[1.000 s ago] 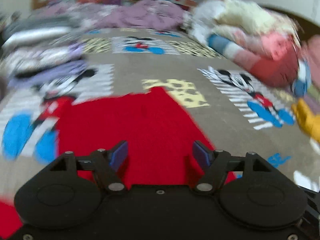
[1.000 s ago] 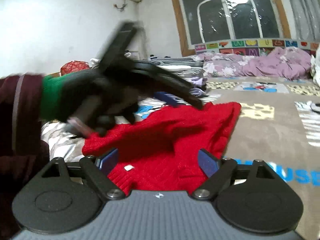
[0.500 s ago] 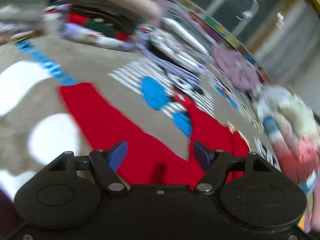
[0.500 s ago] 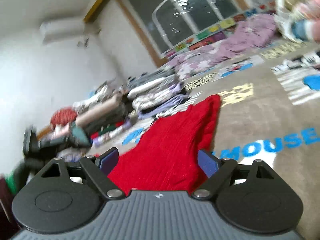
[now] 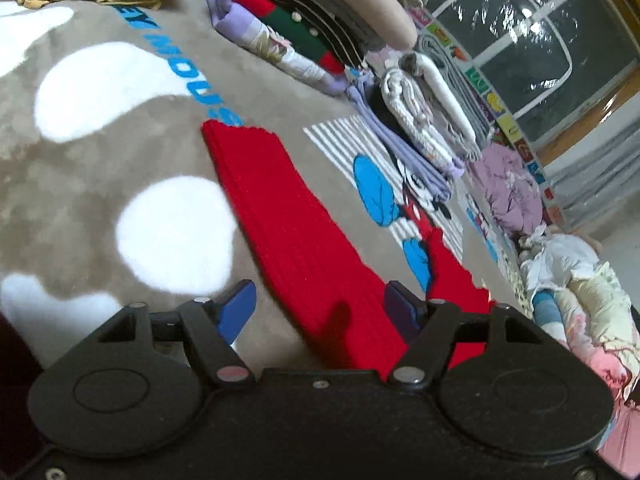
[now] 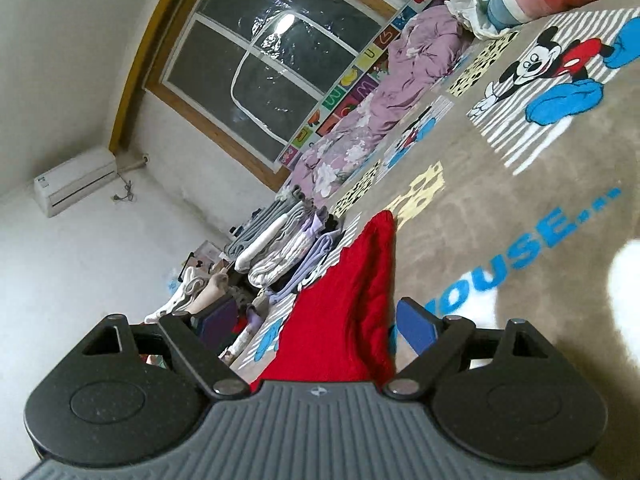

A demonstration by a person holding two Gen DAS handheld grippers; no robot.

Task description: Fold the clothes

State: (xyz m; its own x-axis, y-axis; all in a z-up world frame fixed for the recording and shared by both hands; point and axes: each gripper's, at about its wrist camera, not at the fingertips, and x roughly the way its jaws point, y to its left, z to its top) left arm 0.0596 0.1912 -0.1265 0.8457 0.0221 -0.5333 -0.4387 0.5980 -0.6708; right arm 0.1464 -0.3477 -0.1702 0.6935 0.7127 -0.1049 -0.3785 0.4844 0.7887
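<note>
Plain red ribbed sweater point(image 5: 296, 232), taupe cartoon-mouse blanket point(image 5: 100, 168) with white patches and blue lettering, lilac floral bedding point(image 6: 360, 120)

A home bedroom: cartoon-print blanket point(image 5: 100, 168), folded laundry stacks point(image 5: 424, 112), window point(image 6: 272, 68), wall air conditioner point(image 6: 74, 182).

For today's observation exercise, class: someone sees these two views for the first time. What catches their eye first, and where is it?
The bright red knitted sweater grabs attention first, spread on the grey-brown Mickey Mouse blanket just ahead of both open grippers, the left gripper and the right gripper. Next come the stacks of folded clothes along the blanket's far edge. Behind them is a plastic-covered window.
</note>
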